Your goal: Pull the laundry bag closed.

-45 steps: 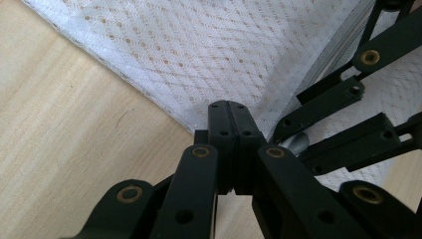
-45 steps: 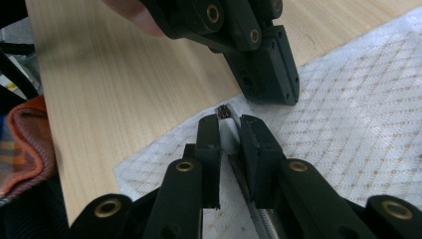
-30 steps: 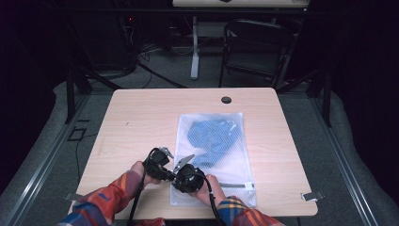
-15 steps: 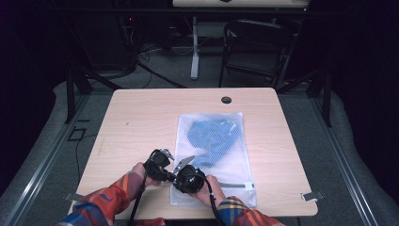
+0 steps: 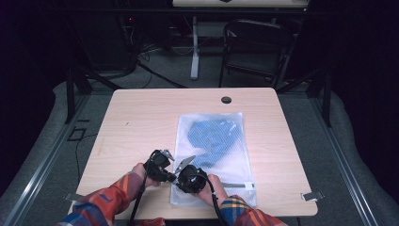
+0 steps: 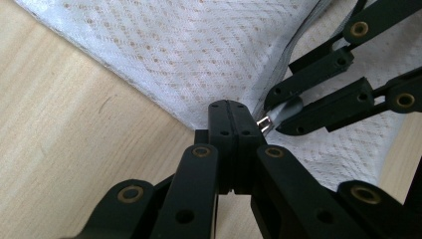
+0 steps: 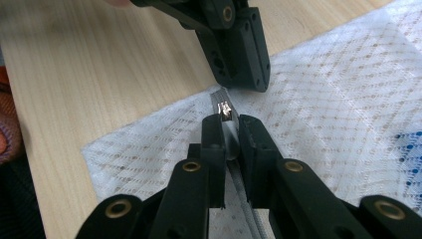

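A white mesh zip bag (image 5: 221,155) lies flat on the table with a blue garment (image 5: 212,134) inside it. My left gripper (image 5: 169,174) is shut on the bag's near left corner (image 6: 219,94), its jaws pressed together on the fabric edge (image 6: 230,107). Right beside it, my right gripper (image 5: 181,178) is shut on the small metal zipper pull (image 7: 225,108), which sticks out past its tips (image 7: 228,122). The zipper line (image 7: 244,199) runs back under the right gripper. In the right gripper view, the left gripper (image 7: 239,55) hangs just beyond the pull.
The light wood table (image 5: 136,122) has a round cable hole (image 5: 226,100) at its far edge. A dark chair (image 5: 256,47) and a desk leg (image 5: 194,44) stand beyond the table. Plaid sleeves (image 5: 110,200) come in from the near edge.
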